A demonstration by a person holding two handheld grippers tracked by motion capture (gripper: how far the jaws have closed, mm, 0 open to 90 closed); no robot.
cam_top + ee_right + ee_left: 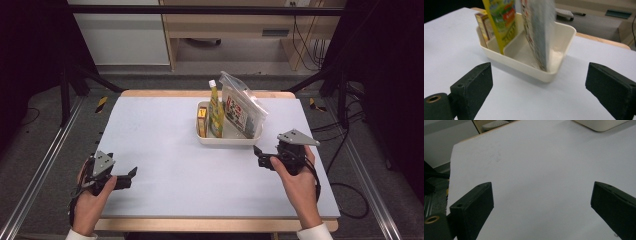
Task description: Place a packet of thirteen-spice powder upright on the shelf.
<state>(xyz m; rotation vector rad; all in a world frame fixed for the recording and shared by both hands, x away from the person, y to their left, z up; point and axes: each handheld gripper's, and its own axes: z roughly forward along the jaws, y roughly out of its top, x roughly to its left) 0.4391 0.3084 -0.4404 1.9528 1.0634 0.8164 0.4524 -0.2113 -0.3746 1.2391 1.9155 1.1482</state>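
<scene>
A cream tray (227,141) (566,32) stands at the table's far middle. In it stand a small brown box (202,121) (482,24), a yellow-green pouch with a white cap (215,111) (502,21) and a clear zip bag with printed contents (241,106) (537,30), all upright and leaning. My right gripper (259,156) (541,87) hovers open just in front of the tray's right corner, nothing between its jaws. My left gripper (129,177) (541,207) is open near the table's front left, over bare tabletop. A corner of the tray (599,123) shows in the left gripper view.
The pale grey tabletop (165,145) has a wooden rim. Black frame bars and cables surround it, with a wooden cabinet (240,25) beyond the far edge.
</scene>
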